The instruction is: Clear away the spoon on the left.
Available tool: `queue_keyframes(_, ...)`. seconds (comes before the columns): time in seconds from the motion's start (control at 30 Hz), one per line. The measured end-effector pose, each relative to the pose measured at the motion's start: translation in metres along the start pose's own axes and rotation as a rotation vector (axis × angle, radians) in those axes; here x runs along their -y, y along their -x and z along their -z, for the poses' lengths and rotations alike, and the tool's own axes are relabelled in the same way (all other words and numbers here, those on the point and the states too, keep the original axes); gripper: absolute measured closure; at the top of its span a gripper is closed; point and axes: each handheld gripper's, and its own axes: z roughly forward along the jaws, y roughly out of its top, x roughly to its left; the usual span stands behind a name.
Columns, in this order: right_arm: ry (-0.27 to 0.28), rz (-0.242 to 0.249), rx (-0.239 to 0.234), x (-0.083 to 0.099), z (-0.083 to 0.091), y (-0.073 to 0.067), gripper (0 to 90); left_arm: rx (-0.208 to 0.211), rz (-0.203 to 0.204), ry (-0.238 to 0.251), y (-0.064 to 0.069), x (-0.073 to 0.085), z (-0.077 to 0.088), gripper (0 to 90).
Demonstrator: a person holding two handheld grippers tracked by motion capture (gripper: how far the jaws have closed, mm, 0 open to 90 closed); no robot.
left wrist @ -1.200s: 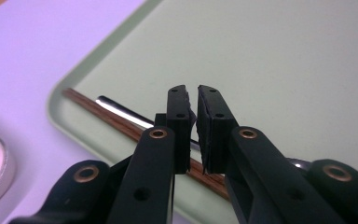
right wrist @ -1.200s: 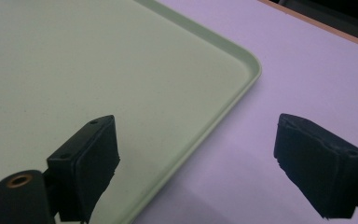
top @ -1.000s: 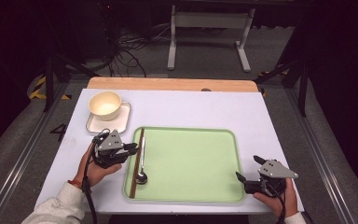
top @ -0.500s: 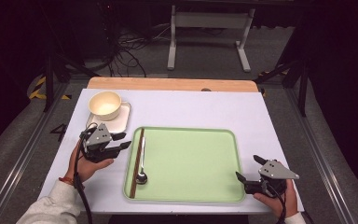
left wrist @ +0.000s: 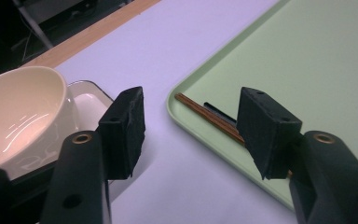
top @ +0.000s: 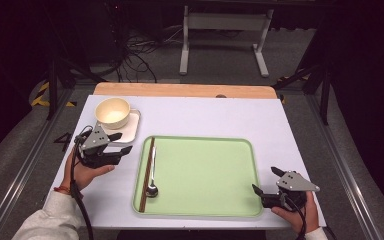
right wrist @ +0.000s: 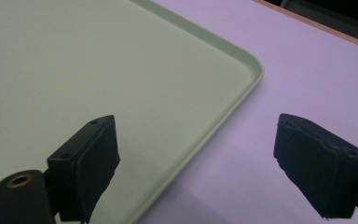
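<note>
Surface [top: 205,117] in front of you carries one green tray [top: 205,172], one cream bowl [top: 112,112] and one small white dish [top: 128,129] under that bowl, near the far-left corner. On the tray lie one pair of brown chopsticks [top: 147,172] and one spoon [top: 152,176], side by side along its left edge, long axes running from you toward the far side; the spoon's bowl end points toward you.

Your left gripper [top: 119,143] sits between the dish and the tray's left rim, jaws apart and empty. In the left gripper view its right jaw cuts off the chopsticks [left wrist: 209,117], and only a dark sliver of the spoon handle shows beside them.

Your right gripper [top: 266,181] rests at the tray's near-right corner, jaws wide and holding nothing; in the right gripper view they straddle the tray's rim [right wrist: 242,93].
</note>
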Motion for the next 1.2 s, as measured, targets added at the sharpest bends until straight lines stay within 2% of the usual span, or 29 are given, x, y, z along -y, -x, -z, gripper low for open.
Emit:
queue_keyframes(0.1,0.003,-0.001,-0.003,-0.001,0.000,0.000,14.2,-0.018,-0.005,-0.016,-0.006,-0.001,0.000,38.6)
queue_keyframes(0.3,0.008,-0.006,0.003,0.000,0.001,0.001,14.2,-0.070,-0.006,-0.056,-0.021,-0.002,-0.003,37.8)
queue_keyframes(0.6,-0.003,-0.004,-0.001,-0.001,-0.002,0.001,14.2,-0.088,0.010,-0.101,-0.038,-0.002,-0.011,36.3)
queue_keyframes(0.73,-0.003,0.000,-0.003,-0.001,-0.001,0.000,14.2,-0.090,0.032,-0.111,-0.047,-0.005,-0.013,35.7)
queue_keyframes(0.87,0.001,-0.009,-0.002,-0.002,-0.002,0.002,14.2,-0.080,0.037,-0.132,-0.054,-0.009,-0.015,34.1)
queue_keyframes(0.9,-0.002,-0.016,-0.002,-0.001,-0.003,0.004,14.2,-0.077,0.034,-0.153,-0.059,-0.011,-0.018,34.0)
queue_keyframes(0.93,-0.004,-0.017,-0.003,-0.001,-0.004,0.004,14.2,-0.077,0.034,-0.153,-0.059,-0.011,-0.018,33.4)
queue_keyframes(1.1,0.011,-0.027,0.008,-0.004,-0.005,0.005,14.3,-0.072,0.051,-0.199,-0.076,-0.016,-0.023,31.8)
queue_keyframes(1.13,0.011,-0.026,0.006,-0.004,-0.006,0.005,14.3,-0.077,0.042,-0.226,-0.080,-0.018,-0.024,30.9)
queue_keyframes(1.2,0.002,-0.019,0.000,-0.004,-0.007,0.005,14.3,-0.090,0.033,-0.245,-0.085,-0.019,-0.025,29.7)
